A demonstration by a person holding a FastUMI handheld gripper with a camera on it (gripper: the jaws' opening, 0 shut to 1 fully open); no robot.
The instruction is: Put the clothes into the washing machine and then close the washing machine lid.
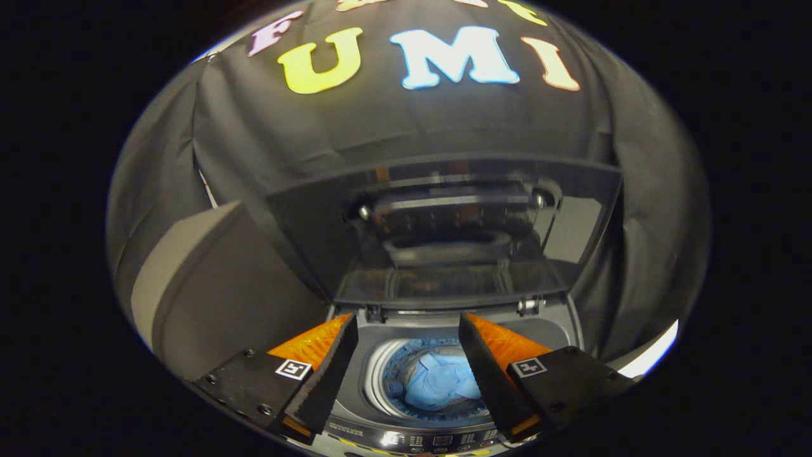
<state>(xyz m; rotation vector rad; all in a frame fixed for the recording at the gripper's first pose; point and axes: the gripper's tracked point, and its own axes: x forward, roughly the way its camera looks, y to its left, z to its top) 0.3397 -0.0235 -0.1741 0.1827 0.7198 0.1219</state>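
A top-loading washing machine [545,330] stands below me, its glossy dark lid [444,228] raised upright behind the tub opening. Light blue clothes [441,381] lie bunched inside the drum, seen between my fingers and below them. My gripper [406,327] hovers above the opening, open, with nothing between its fingers. The fingertips reach close to the lid's hinge edge without touching it.
A grey rounded appliance body [209,285] stands to the left of the washer. The control panel [438,439] with small buttons runs along the washer's near edge. Black cloth hangs behind and on both sides.
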